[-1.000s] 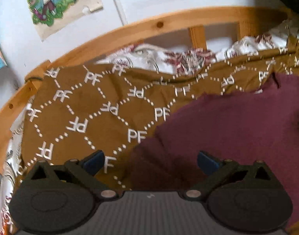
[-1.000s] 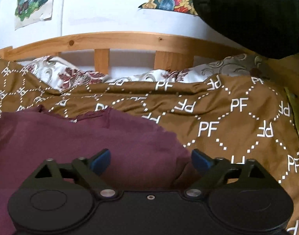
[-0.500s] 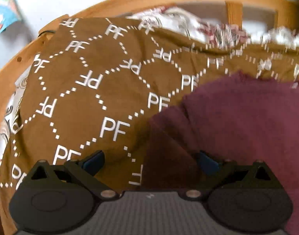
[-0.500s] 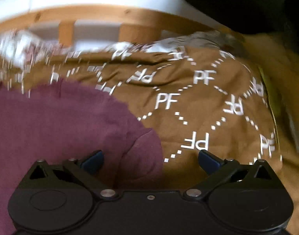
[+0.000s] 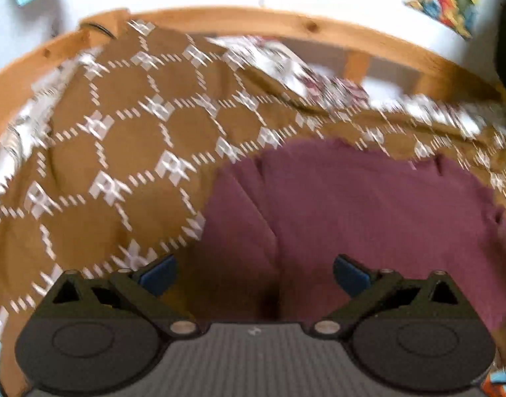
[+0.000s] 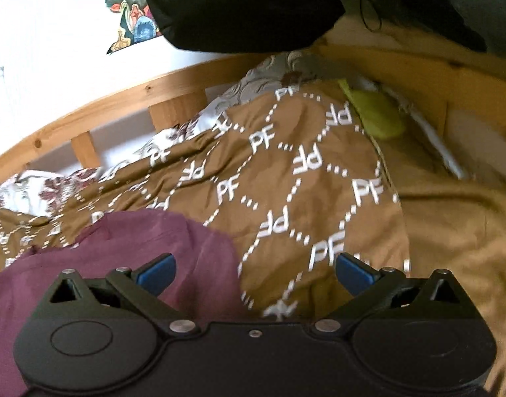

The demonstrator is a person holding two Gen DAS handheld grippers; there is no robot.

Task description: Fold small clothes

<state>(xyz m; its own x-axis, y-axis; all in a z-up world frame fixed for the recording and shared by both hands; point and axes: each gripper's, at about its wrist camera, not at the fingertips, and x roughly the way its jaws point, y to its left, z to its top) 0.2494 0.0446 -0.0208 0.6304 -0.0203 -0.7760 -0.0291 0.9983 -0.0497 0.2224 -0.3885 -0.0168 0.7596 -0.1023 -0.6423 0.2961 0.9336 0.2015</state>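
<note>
Now: both hand-held grippers wide open, empty | maroon garment on brown blanket

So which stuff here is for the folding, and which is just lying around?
For the folding: maroon cloth garment; left gripper; right gripper, both with open jaws.

Just lying around: brown patterned blanket; floral white sheet; lime-green cloth; wooden bed rail.

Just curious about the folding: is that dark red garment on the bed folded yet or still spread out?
Mostly spread out: the maroon garment lies wide across the brown blanket, one crease near its left side.
</note>
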